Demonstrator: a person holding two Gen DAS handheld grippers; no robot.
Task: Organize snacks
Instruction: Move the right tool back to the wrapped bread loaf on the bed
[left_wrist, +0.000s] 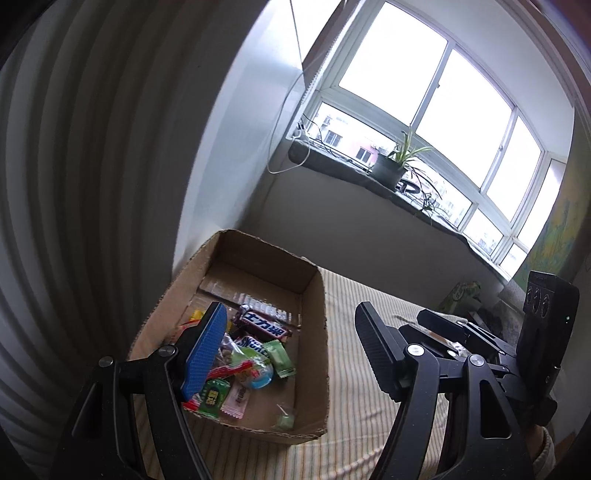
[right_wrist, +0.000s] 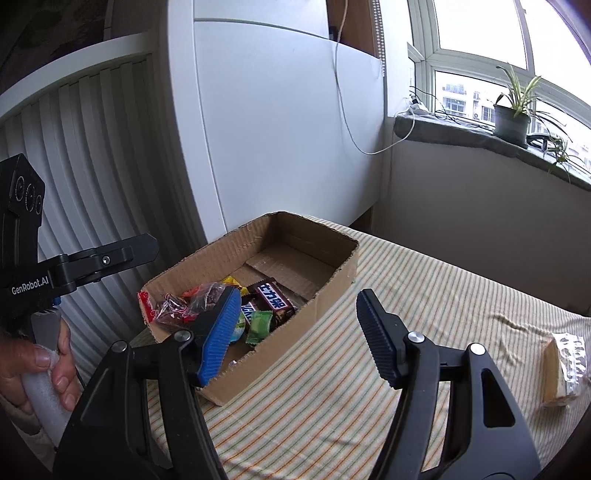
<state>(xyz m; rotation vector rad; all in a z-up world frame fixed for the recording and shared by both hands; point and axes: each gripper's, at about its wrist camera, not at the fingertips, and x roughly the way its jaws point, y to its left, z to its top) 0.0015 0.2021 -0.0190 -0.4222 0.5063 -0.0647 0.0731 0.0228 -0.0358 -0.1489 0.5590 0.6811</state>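
An open cardboard box sits on a striped cloth. It holds several snacks: a brown Snickers bar, a green candy, a red-tipped bag of dark snacks and small packets. My left gripper is open and empty, hovering over the box's near side. My right gripper is open and empty, just above the box's right wall. A clear-wrapped tan snack lies alone on the cloth at the far right.
White slatted panel and a cabinet stand behind the box. A window sill with a potted plant and cables runs along the back. A green packet lies on the cloth near the wall.
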